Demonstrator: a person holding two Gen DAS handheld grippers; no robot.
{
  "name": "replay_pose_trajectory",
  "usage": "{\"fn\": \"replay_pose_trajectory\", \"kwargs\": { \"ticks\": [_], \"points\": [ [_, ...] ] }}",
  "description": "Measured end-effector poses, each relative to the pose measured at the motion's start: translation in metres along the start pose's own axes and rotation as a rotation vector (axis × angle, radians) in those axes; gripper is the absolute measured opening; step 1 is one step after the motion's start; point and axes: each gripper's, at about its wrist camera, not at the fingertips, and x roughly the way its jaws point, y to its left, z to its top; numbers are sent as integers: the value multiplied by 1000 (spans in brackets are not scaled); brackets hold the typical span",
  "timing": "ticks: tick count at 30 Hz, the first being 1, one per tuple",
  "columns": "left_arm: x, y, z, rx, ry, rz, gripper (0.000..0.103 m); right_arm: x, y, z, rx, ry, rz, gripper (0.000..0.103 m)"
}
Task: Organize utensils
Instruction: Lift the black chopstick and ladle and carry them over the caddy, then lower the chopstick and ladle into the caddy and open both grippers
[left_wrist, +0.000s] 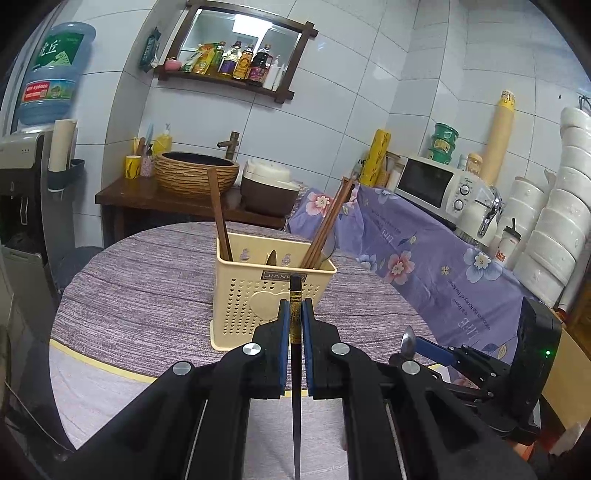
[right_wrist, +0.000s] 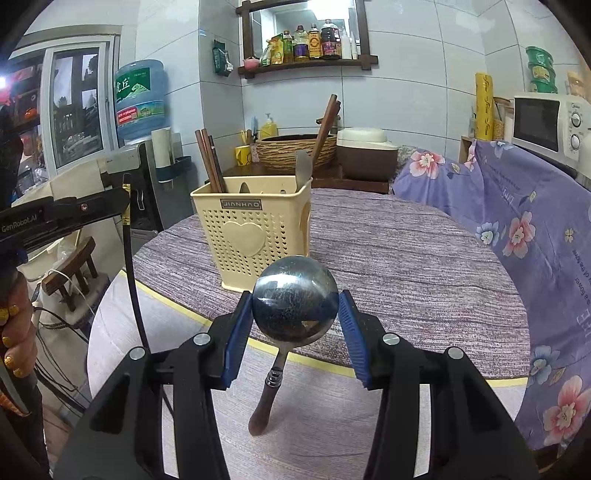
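Left wrist view: the left gripper (left_wrist: 295, 314) pinches a black chopstick (left_wrist: 295, 317) upright; beyond it stands the cream utensil basket (left_wrist: 258, 295) holding brown chopsticks (left_wrist: 325, 229). Right gripper (right_wrist: 295, 308) clasps a metal spoon (right_wrist: 295, 299) by its bowl, handle hanging over the round table (right_wrist: 406, 258).

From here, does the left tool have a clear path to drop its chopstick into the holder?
Probably yes: the left tool grips the chopstick, the holder stands straight ahead, nothing between.

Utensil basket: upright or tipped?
Upright. The utensil basket stands flat on the table, rim level, with chopsticks sticking up out of it.
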Motion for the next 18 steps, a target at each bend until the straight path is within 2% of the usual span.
{"fn": "replay_pose_trajectory", "kwargs": {
  "ticks": [5,9,12,15,18],
  "points": [
    [-5,-3,27,23,-32,-7,8,0,0,31,8,-38,48,48],
    [-16,-5,73,40,-106,-6,8,-4,9,78,-36,-117,58,48],
    [-25,-5,115,47,-175,7,8,-8,17,126,-61,-203,53,48],
    [-29,-6,154,54,-262,55,8,-5,28,166,-90,-266,22,48],
    [-21,-6,172,55,-319,104,8,7,36,187,-119,-297,-10,48]
  ]
}}
